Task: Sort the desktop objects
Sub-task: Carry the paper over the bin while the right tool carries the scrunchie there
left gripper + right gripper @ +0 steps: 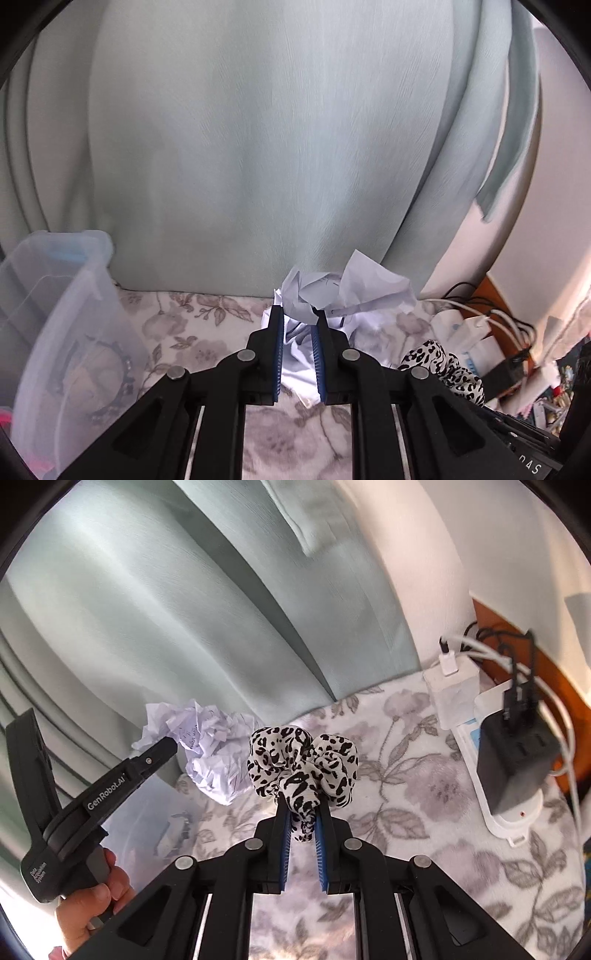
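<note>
The floral cloth (424, 812) lies bare mid-surface. A clear bin (66, 314) blocks its left edge, the curtain (240, 147) its back edge, chargers (517, 753) and cables its right.

"GenRobot.AI" runs along the left tongs (168, 746); the handle label reads "Data Annotation System".

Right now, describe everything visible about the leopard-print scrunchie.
The scrunchie is soft gathered fabric, white with black leopard spots, bunched into ruffled folds. The right gripper is shut on its lower part, blue-padded fingers pinching it. It appears raised above the floral cloth, with crumpled paper just behind it on the left.
</note>
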`<state>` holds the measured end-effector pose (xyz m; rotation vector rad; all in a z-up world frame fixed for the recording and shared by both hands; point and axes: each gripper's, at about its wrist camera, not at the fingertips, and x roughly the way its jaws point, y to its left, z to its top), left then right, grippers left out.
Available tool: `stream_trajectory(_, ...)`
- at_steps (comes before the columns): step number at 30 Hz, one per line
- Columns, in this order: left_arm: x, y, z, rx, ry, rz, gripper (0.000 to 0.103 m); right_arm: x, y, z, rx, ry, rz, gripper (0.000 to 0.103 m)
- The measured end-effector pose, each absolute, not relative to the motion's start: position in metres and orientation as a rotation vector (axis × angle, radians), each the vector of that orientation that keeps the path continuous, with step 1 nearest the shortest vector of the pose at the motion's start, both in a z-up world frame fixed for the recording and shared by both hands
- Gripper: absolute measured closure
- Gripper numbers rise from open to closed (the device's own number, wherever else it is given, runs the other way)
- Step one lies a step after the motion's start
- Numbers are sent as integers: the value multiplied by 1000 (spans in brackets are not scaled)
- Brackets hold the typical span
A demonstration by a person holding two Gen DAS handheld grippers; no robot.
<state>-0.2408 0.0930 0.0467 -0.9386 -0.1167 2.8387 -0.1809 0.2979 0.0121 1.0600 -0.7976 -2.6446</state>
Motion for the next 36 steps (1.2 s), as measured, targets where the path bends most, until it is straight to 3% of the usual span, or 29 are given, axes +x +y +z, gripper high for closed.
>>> stream_trajectory(17, -121, 11, 130, -576, -335, 2954, 88, -112, 237, 98, 825, -616, -2650, 90)
stream_trajectory(36, -48, -124, 121, -500, -518, 3204, 88, -113, 79, 117, 797, -303, -2436, 90)
